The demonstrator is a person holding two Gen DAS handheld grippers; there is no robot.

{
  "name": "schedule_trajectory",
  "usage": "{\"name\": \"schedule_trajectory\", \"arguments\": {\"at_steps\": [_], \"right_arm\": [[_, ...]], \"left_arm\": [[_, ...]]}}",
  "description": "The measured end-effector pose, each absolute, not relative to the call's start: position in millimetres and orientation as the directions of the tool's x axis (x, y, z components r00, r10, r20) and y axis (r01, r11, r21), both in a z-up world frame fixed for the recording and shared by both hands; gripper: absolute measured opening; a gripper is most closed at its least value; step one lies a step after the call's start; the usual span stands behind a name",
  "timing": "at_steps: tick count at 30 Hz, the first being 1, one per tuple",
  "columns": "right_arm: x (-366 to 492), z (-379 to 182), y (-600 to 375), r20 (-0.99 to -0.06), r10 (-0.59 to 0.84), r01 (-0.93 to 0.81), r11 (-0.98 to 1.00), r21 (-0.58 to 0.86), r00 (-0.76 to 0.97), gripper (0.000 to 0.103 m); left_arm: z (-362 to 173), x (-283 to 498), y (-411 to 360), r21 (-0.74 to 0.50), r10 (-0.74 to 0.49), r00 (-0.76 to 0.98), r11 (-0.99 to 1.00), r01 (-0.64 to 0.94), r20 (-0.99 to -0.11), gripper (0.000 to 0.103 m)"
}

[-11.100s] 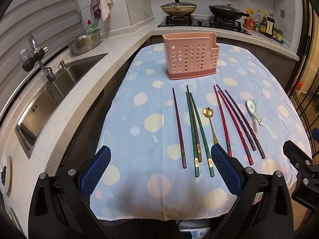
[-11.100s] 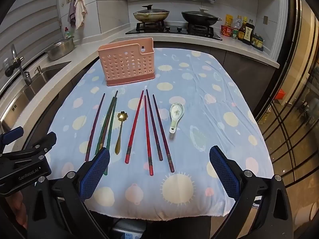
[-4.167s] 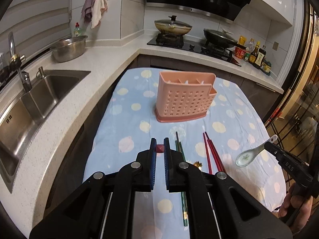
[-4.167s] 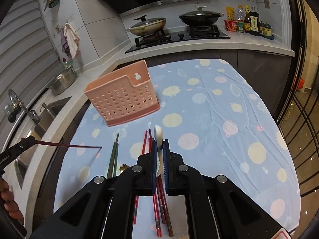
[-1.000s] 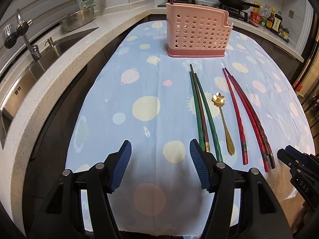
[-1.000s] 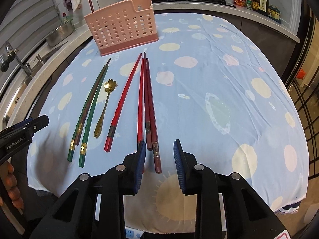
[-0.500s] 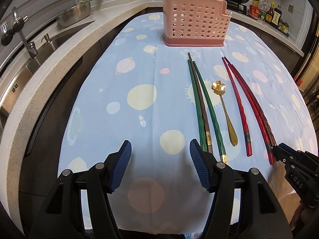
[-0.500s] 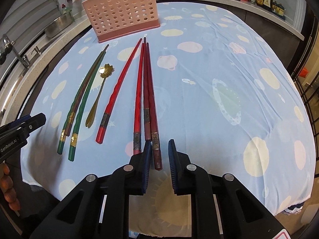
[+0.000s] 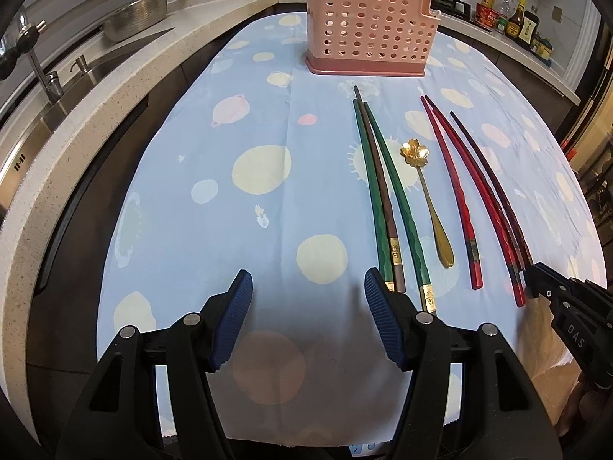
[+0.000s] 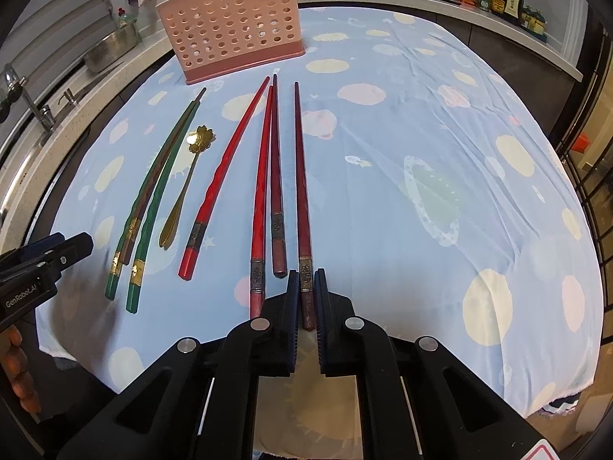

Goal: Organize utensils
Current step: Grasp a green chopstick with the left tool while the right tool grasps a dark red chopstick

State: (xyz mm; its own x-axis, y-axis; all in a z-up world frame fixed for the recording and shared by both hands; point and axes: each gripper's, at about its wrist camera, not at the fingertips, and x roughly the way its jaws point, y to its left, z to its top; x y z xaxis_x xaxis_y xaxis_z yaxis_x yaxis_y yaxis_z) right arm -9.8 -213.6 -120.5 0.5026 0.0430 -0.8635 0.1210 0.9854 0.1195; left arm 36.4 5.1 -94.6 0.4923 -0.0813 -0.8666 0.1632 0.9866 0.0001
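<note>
The right gripper (image 10: 306,287) has its fingers (image 10: 293,299) pressed together on the blunt, banded end of a dark red chopstick (image 10: 300,176), which lies flat on the cloth and runs straight ahead of them. The left gripper (image 9: 308,299) holds its ribbed blue fingers (image 9: 239,299) apart over bare cloth, gripping nothing.

Just left of the right fingers lie a bright red chopstick (image 10: 260,191) and a shorter-looking dark one (image 10: 276,176); further left, a faceted red chopstick (image 10: 226,176), a gold spoon (image 10: 187,184) with a flower-shaped bowl, and two green chopsticks (image 10: 153,207) with a brown one (image 10: 143,207) between them. All are slender, tapered and glossy, with gilt or metal bands near the thick end.

Far ahead of both grippers stands the pink holder (image 10: 230,27), a rigid perforated plastic box on a darker base; a thin dark stick rises behind its left edge, and whether anything else is inside cannot be told.

The bench cloth (image 10: 421,153) is soft, pale blue, dotted and slightly wrinkled.

Judged from this layout, most of the work remains: seven chopsticks and the spoon are still outside the holder.
</note>
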Motion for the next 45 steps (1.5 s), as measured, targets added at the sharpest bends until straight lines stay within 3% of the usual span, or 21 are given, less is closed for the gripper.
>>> {"name": "schedule_trajectory", "arguments": {"at_steps": [18, 27, 31, 45], "right_arm": [[-11.4, -110.4, -217.0, -0.852, 0.053, 0.128, 0.982, 0.139, 0.521, 0.007], [-11.5, -110.6, -216.4, -0.852, 0.056, 0.127, 0.982, 0.142, 0.52, 0.007], [-11.4, -110.3, -216.3, -0.851, 0.055, 0.126, 0.982, 0.141, 0.521, 0.007], [-10.2, -50.9, -219.7, -0.775, 0.068, 0.105, 0.98, 0.171, 0.628, 0.007]], "left_arm": [[-111.2, 29.3, -12.8, -0.085, -0.18, 0.414, 0.968, 0.237, -0.892, 0.058], [-113.4, 25.5, -14.4, -0.065, -0.178, 0.415, 0.96, 0.271, -0.892, 0.03], [-112.8, 25.1, -10.9, -0.089, -0.199, 0.406, 0.957, 0.275, -0.892, 0.007], [-63.4, 28.4, 4.9, -0.098, -0.208, 0.487, 0.965, 0.242, -0.848, 0.007]]}}
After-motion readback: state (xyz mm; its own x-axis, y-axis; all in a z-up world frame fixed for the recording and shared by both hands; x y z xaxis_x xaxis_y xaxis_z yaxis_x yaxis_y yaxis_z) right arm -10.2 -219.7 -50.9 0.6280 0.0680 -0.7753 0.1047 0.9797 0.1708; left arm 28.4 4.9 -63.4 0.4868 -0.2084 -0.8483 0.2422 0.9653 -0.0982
